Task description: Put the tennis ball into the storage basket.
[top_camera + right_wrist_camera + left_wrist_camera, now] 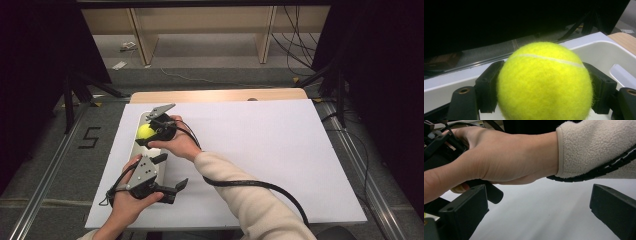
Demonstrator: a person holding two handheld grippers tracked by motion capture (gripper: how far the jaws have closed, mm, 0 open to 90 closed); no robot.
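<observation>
The broad white-covered surface (260,150) carries a long white plastic tray (138,145) near its left edge, much of it hidden under the hands. The left tool (172,175) hovers just right of the tray's near end, jaws spread wide and empty. The right tool (145,136) sits over the tray, jaws clamped on a fuzzy yellow-green tennis ball (545,83), whose lower part is cut off in the right gripper view.

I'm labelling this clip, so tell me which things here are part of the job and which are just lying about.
In the job:
- tennis ball, clamped in the right gripper
- white tray under it
- left gripper, jaws apart, holding nothing

Lying about:
- wooden shelving
- cables on the floor
- floor mark "5"
</observation>
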